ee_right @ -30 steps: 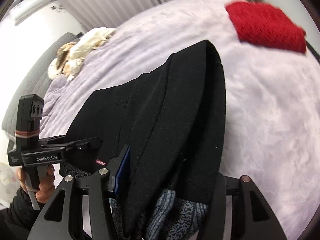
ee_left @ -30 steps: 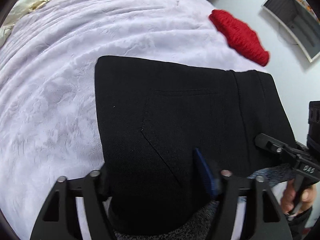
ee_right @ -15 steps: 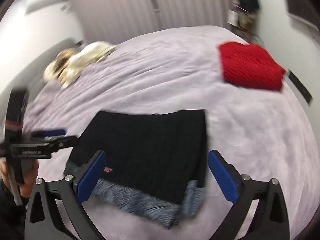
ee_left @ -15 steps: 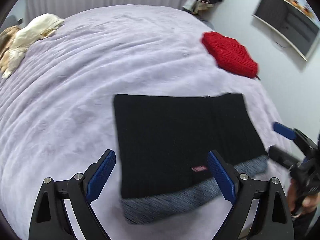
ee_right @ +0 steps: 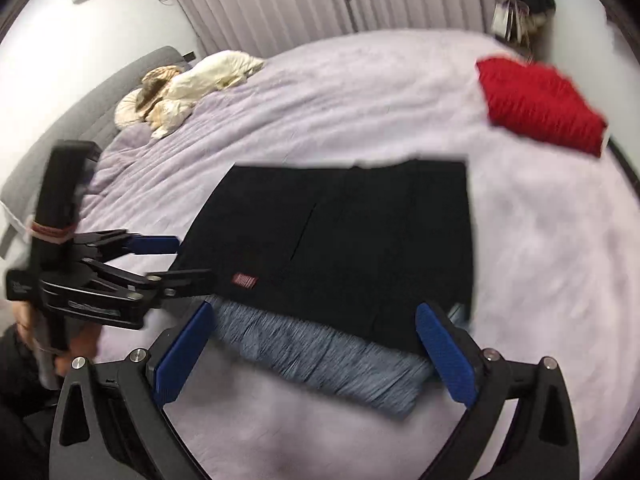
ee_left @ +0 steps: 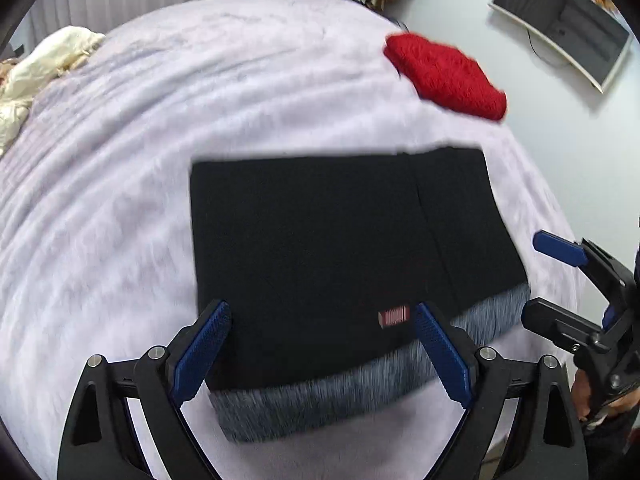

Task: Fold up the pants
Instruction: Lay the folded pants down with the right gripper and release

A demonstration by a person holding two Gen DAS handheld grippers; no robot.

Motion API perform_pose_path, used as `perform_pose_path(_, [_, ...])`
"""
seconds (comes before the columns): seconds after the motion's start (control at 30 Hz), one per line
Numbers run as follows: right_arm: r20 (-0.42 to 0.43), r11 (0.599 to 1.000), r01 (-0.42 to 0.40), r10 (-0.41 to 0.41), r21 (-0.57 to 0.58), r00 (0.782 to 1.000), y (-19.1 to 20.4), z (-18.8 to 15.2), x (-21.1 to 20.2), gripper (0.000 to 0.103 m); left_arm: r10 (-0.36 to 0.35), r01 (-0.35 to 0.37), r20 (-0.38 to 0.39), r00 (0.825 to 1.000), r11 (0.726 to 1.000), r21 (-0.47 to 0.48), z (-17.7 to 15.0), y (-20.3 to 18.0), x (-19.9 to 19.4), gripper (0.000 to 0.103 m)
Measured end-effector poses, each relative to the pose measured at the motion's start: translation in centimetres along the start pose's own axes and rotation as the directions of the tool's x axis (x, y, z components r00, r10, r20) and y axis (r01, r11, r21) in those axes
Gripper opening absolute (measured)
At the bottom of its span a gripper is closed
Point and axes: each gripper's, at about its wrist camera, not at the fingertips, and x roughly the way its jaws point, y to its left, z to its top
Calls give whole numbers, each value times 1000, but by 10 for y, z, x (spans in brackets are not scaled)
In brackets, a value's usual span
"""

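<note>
The black pants lie folded into a flat rectangle on the lilac bed cover, with a grey heathered band along the near edge and a small red label. They also show in the right wrist view. My left gripper is open and empty, just above the near edge of the pants. My right gripper is open and empty over the grey band. Each gripper shows in the other's view: the right gripper and the left gripper.
A red knitted garment lies on the far right of the bed. A cream bundle of cloth sits at the far left near the grey headboard. A curved monitor hangs on the right wall.
Both grippers have let go of the pants, opened and drawn back. The pants, held up a second ago, now lie flat and folded on the bed.
</note>
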Motion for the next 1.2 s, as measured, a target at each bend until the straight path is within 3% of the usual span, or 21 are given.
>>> perform_pose_path(0.07, [30, 1000, 27, -27, -14, 999, -6, 16, -1, 101, 27, -27, 27, 999, 1000, -5, 23, -1, 3, 94])
perform_pose_path(0.17, [48, 999, 20, -17, -47, 999, -10, 47, 17, 101, 83, -83, -5, 997, 997, -10, 56, 1, 31, 94])
perform_pose_path(0.33, [-79, 999, 26, -29, -43, 996, -26, 76, 81, 101, 137, -143, -111, 984, 989, -45, 74, 20, 84, 94])
perform_pose_path(0.4, [-160, 1000, 19, -21, -13, 987, -37, 73, 108, 101, 151, -155, -118, 981, 988, -19, 68, 19, 91, 94])
perform_pose_path(0.5, [-187, 998, 48, -52, -27, 981, -42, 65, 126, 103, 186, -186, -105, 977, 983, 7, 67, 13, 100, 94])
perform_pose_path(0.63, [-175, 998, 47, -52, -34, 983, -42, 63, 122, 103, 161, -163, -91, 983, 986, -18, 68, 20, 95, 94])
perform_pose_path(0.77, [-139, 995, 90, -94, -32, 986, -33, 65, 101, 103, 187, -187, -19, 982, 982, -25, 64, 17, 67, 94])
perform_pose_path(0.87, [-82, 997, 68, -71, -41, 994, -20, 69, 77, 103, 209, -208, 25, 978, 977, -46, 56, 19, 52, 94])
perform_pose_path(0.93, [-76, 994, 73, -80, -82, 994, -9, 70, 76, 103, 240, -241, -21, 970, 968, -75, 50, 28, 59, 94])
perform_pose_path(1.0, [-163, 993, 70, -85, -95, 983, -4, 63, 94, 103, 221, -228, -80, 972, 969, -95, 42, 35, 71, 94])
perform_pose_path(1.07, [-200, 989, 116, -133, -93, 971, -1, 51, 103, 103, 192, -199, -70, 979, 973, -119, 31, 37, 65, 94])
perform_pose_path(1.2, [-151, 975, 169, -191, -146, 970, 20, 21, 78, 103, 204, -208, -52, 978, 973, -97, 6, 29, 47, 94])
